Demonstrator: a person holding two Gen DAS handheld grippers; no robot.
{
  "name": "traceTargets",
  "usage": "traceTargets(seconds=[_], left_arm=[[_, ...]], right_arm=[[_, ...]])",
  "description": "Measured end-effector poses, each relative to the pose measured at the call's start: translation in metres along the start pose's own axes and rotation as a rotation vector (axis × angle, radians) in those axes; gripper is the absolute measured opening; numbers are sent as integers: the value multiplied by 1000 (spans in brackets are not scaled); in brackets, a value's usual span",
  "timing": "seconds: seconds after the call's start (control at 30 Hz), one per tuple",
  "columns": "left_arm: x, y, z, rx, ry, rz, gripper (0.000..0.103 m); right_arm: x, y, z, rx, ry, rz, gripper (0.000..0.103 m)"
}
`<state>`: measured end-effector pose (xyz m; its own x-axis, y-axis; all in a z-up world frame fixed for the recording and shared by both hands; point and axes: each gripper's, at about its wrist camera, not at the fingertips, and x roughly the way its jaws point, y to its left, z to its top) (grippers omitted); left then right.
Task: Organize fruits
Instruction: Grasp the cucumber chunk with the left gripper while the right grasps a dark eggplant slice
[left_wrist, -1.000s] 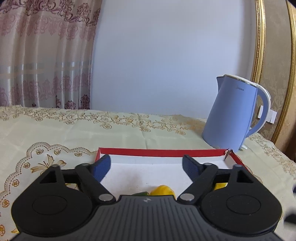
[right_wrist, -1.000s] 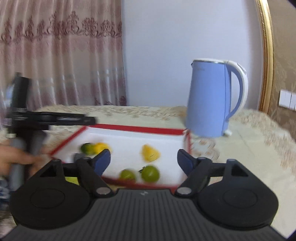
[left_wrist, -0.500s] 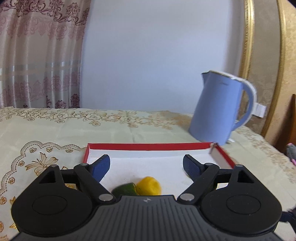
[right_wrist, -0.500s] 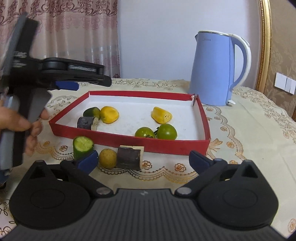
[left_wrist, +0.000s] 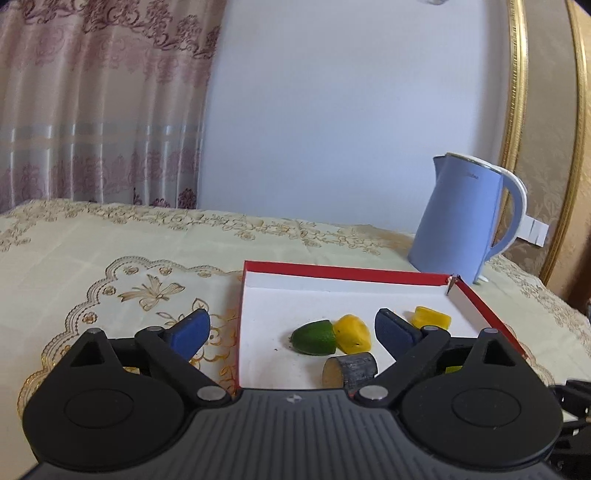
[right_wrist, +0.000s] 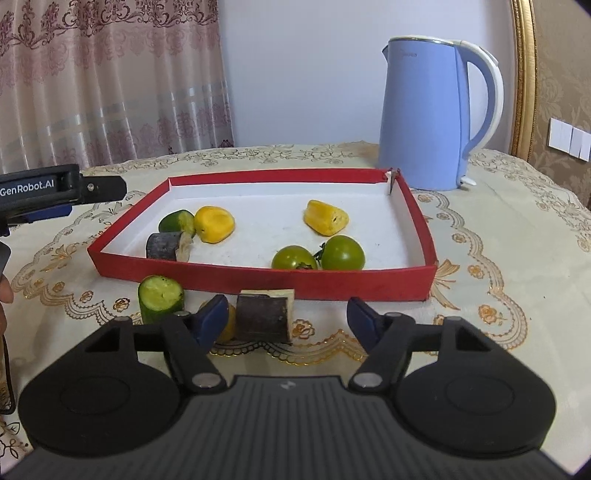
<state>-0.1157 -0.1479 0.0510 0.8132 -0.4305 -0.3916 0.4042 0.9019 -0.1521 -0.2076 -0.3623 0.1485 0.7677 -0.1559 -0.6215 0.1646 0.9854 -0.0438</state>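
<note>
A red tray (right_wrist: 258, 271) with a white floor holds two green tomatoes (right_wrist: 294, 258), two yellow pieces (right_wrist: 214, 223), a green piece (right_wrist: 177, 221) and a dark eggplant piece (right_wrist: 164, 247). In front of it on the cloth lie a cucumber stub (right_wrist: 160, 297), a yellow fruit (right_wrist: 227, 323) and a dark eggplant block (right_wrist: 264, 314). My right gripper (right_wrist: 288, 319) is closing around that block, and its pads are still clear of it. My left gripper (left_wrist: 291, 332) hovers over the left wall of the tray (left_wrist: 240, 332). Its jaws are opening, wide, and grip nothing.
A blue kettle (right_wrist: 424, 118) stands behind the tray's far right corner. A patterned cream tablecloth (left_wrist: 110, 258) covers the table. The left gripper's black housing (right_wrist: 44, 188) and a fingertip (right_wrist: 5, 291) show at the left edge. Curtains and a wall are behind.
The left gripper moved sideways, so the tray now sits to the right and more pieces show; its jaws spread. The right gripper sank toward the loose pieces and its jaws narrowed.
</note>
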Motion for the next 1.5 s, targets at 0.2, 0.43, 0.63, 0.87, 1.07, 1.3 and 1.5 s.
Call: traceTargets(seconds=[0.2, 0.43, 0.63, 0.87, 1.07, 1.3, 1.5], left_arm=[[5, -10, -6, 50, 26, -10, 97], [4, -13, -7, 63, 29, -24, 97], [3, -14, -7, 66, 23, -24, 97], [-3, -21, -11, 90, 9, -8, 97], [-30, -47, -28, 154, 0, -16, 97], [-47, -96, -60, 286, 40, -23, 97], [-27, -110, -60, 260, 119, 3, 96]], right_arm=[[4, 11, 6, -96, 9, -78, 67], [11, 13, -3, -132, 79, -85, 66], [15, 20, -5, -137, 81, -33, 30], [-1, 11, -8, -104, 54, -21, 30], [-30, -24, -7, -56, -28, -27, 30], [-21, -56, -20, 7, -7, 13, 31], [-14, -63, -21, 43, 27, 96, 31]])
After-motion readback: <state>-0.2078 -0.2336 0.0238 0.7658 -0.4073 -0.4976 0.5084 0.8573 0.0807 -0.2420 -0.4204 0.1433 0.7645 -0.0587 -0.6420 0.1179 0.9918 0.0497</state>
